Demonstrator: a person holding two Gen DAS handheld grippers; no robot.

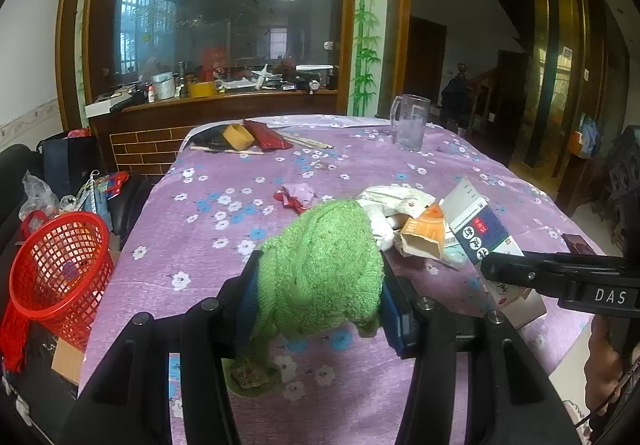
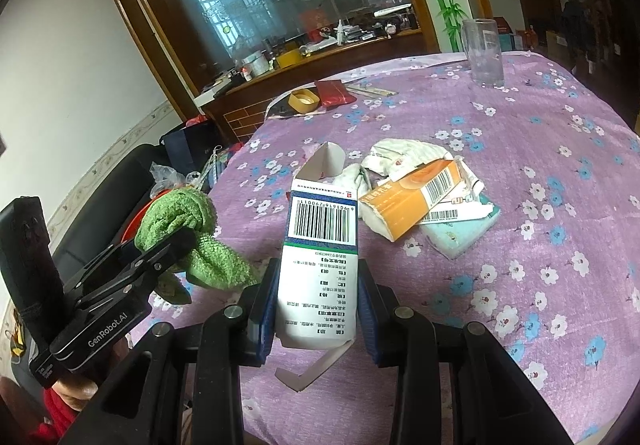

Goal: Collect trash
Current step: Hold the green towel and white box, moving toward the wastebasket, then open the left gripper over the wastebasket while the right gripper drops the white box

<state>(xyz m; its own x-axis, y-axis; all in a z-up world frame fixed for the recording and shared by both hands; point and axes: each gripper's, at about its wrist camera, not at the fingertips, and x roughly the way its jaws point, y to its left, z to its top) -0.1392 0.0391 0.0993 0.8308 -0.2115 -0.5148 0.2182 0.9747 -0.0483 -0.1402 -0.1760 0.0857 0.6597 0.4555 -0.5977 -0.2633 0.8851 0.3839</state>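
We see the left gripper (image 1: 320,285), marked "GenRobot.AI", clamped on a green knitted cloth (image 1: 324,265). The right gripper (image 2: 316,301), marked "DAS", clamps a white-and-blue medicine carton (image 2: 320,245), barcode facing up; an orange box (image 2: 416,201) lies just beyond it.

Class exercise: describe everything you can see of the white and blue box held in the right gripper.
The box is a flattened cardboard carton, white with a dark blue band, a large barcode and small printed text. Both end flaps hang open. It stands raised over the purple flowered tablecloth, its far end tilted up. The right gripper clamps its long sides between blue pads. Nothing else appears to touch it.
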